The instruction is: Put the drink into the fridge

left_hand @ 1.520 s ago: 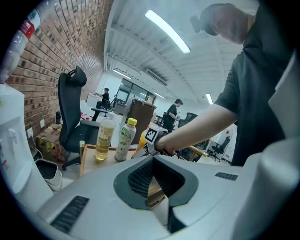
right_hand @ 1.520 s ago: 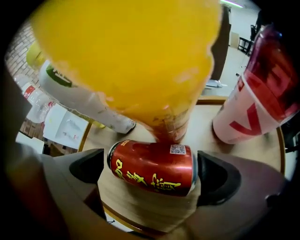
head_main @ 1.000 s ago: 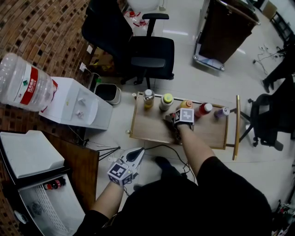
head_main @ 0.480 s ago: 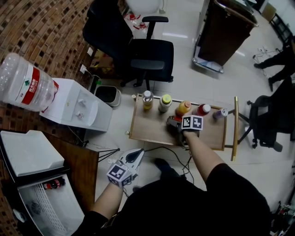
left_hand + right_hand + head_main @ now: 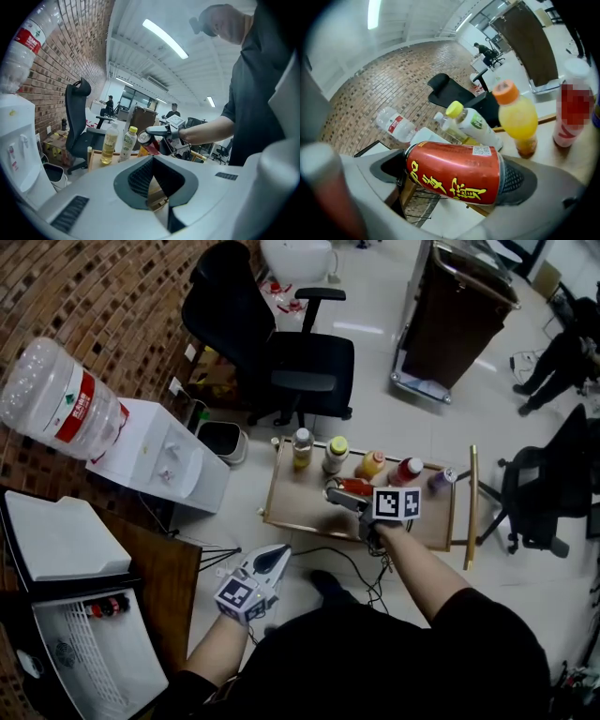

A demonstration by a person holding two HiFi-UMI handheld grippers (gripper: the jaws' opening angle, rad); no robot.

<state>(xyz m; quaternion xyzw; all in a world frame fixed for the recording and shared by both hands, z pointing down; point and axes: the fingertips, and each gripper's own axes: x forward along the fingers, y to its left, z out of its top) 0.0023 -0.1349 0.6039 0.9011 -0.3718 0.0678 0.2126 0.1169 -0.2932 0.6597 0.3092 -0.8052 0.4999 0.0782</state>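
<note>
My right gripper [image 5: 349, 495] is shut on a red can [image 5: 354, 487] with yellow characters. The can lies sideways between the jaws [image 5: 445, 164] and hangs just above the wooden cart [image 5: 300, 507]. From the left gripper view, the can [image 5: 146, 137] and right gripper [image 5: 164, 133] show ahead. The small fridge [image 5: 75, 662] stands open at the lower left, white inside, with red-capped drinks [image 5: 108, 607] on its shelf. My left gripper [image 5: 277, 555] hovers over the floor between cart and fridge, with its jaws together and nothing held [image 5: 152, 164].
On the cart stand a pale yellow bottle [image 5: 302, 444], a green-label bottle [image 5: 336, 452], an orange bottle [image 5: 372, 463], a red bottle [image 5: 406, 470] and a purple can [image 5: 441, 479]. A water dispenser [image 5: 164, 456] stands left of the cart. A black office chair [image 5: 291, 362] is behind it. Cables lie on the floor.
My right gripper has drawn back from the row of bottles with the red can, lifting it off the cart. The left gripper has stayed where it was.
</note>
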